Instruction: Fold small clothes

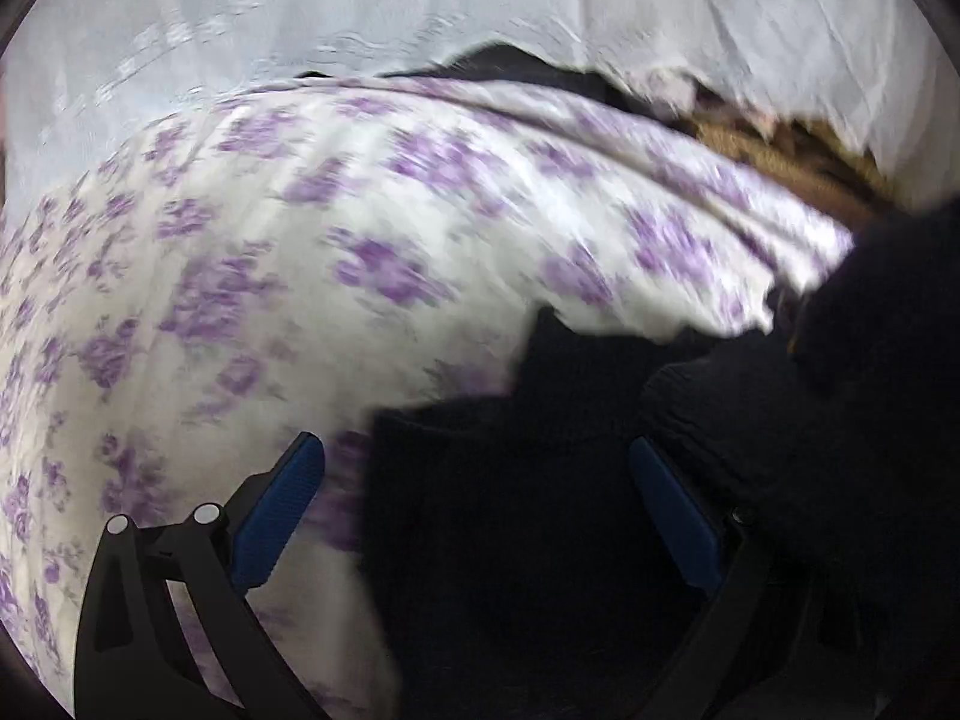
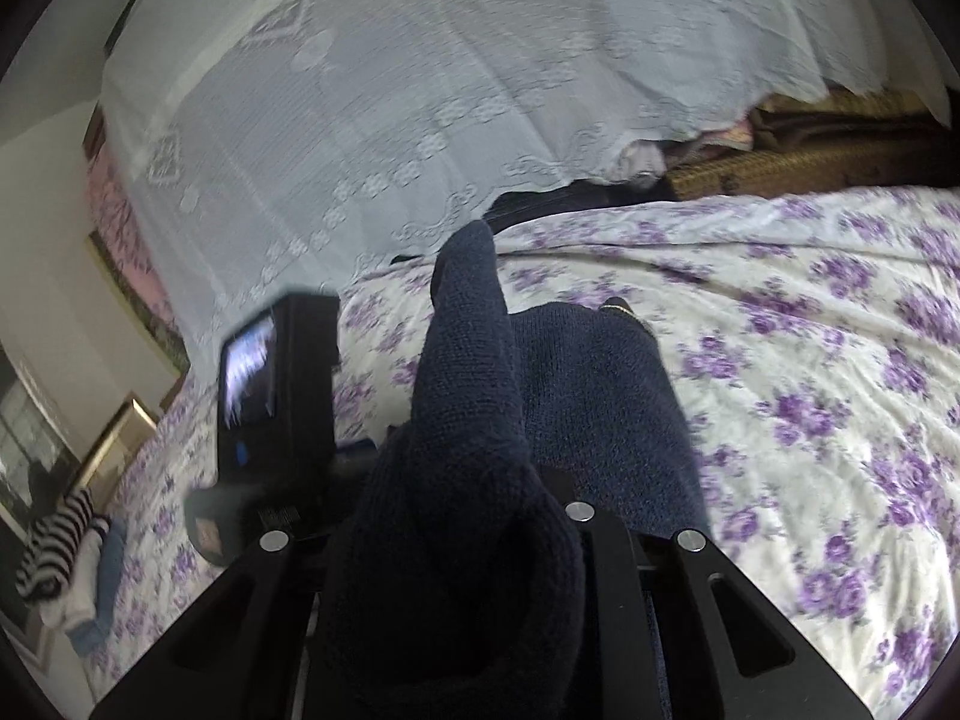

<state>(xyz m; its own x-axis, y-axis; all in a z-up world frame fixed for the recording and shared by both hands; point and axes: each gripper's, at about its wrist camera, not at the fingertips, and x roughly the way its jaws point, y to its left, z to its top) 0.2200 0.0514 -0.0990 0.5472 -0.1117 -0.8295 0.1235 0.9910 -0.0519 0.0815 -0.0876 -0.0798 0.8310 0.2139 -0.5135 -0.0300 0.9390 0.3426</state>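
1. Purple-flowered bedspread (image 2: 810, 360) fills the right wrist view from 3 to 5 o'clock.
2. White lace cover (image 2: 390, 90) at 12 o'clock.
3. Brown patterned item (image 2: 780, 171), perhaps a cushion, at 2 o'clock.

The dark navy knitted garment (image 2: 456, 432) is thick, matt wool-like cloth with a coarse, ribbed stitch, and it lies on the white bedsheet with purple flowers (image 2: 810, 360), a thin, smooth, creased cotton-like cloth. Behind the garment hangs a white lace-patterned cover (image 2: 360, 90), sheer and finely textured. The left gripper (image 1: 474, 516) is matt black plastic with blue ridged rubbery pads (image 1: 276, 516) and small shiny metal pins.
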